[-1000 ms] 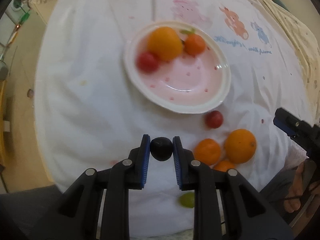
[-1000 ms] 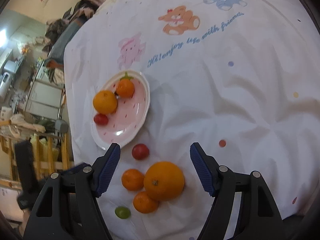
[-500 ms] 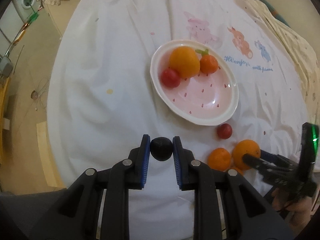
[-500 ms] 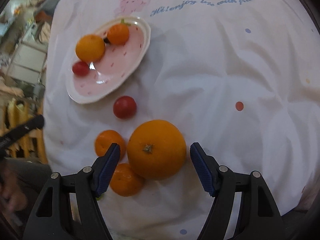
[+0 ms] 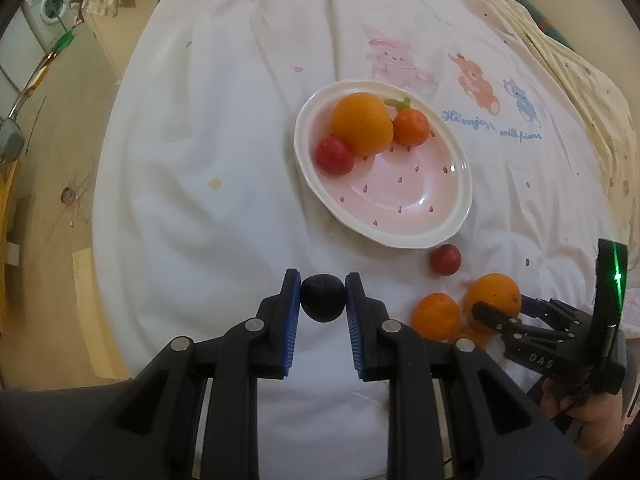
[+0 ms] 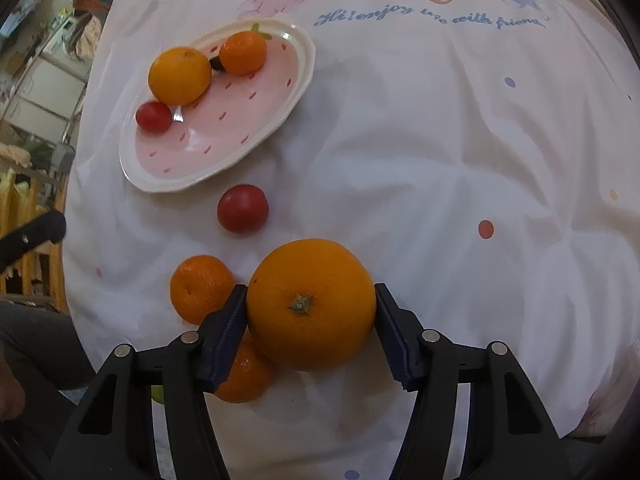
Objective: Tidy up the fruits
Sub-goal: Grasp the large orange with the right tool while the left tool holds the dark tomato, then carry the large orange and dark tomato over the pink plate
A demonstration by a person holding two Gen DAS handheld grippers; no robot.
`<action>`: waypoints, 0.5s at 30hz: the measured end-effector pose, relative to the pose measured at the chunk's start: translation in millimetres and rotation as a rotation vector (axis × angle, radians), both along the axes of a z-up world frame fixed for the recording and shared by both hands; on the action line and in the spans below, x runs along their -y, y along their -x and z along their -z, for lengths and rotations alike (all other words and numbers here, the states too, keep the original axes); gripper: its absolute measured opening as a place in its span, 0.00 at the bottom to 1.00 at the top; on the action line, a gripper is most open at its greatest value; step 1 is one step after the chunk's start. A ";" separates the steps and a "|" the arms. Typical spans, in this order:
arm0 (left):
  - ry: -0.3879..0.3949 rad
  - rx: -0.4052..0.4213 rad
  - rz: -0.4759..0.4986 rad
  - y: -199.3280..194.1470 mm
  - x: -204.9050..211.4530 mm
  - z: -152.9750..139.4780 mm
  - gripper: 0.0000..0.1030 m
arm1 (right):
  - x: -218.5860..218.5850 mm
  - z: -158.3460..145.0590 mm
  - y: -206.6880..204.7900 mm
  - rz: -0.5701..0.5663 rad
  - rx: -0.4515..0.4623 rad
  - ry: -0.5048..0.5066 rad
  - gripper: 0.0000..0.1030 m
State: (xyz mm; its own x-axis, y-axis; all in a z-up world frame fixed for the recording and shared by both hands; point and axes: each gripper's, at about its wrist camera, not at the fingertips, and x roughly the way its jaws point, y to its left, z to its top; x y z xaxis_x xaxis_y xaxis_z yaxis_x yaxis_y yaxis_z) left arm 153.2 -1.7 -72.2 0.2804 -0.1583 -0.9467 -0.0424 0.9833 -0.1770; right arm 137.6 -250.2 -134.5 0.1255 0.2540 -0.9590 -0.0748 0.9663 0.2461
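Over the last second the right hand-held gripper had dropped from well above the loose fruit until its spread jaws flanked the big orange, both pads at or very near the peel, though a firm grip could not be confirmed. The left hand-held gripper had drawn back from the plate while pinching a dark grape (round and almost black) between its blue pads.

In the right view the orange sat stem-up at 6 o'clock, with two mandarins touching it on the 9 o'clock side and a red tomato just beyond at 12. The plate lay at 10 o'clock, already carrying an orange, a mandarin and a tomato crowded on its far half, so the bare near half probably stood free for new fruit. Each gripper likely took what suited its span.

The cloth read "Hi! enjoy life with friends", partly blurred. "DAS" showed on the right gripper's body in the left view.
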 end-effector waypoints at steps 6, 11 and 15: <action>-0.023 -0.002 -0.014 0.2 -2.7 5.1 0.18 | 7.1 -8.5 -0.2 0.028 0.027 -0.021 0.61; -0.045 -0.002 -0.020 -0.7 -4.0 8.8 0.18 | 20.2 -17.8 2.7 0.056 0.050 -0.046 0.61; -0.040 0.003 -0.035 1.7 -7.2 6.0 0.18 | 30.5 -29.7 -0.8 0.111 0.092 -0.080 0.61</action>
State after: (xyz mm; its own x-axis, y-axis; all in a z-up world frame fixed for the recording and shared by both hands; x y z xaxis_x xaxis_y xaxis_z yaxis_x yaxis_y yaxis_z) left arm 151.5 5.6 -78.2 0.2882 -0.1102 -0.9512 -0.0767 0.9875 -0.1376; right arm 138.3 -280.7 -104.8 0.2431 0.3090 -0.9195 0.0053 0.9475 0.3198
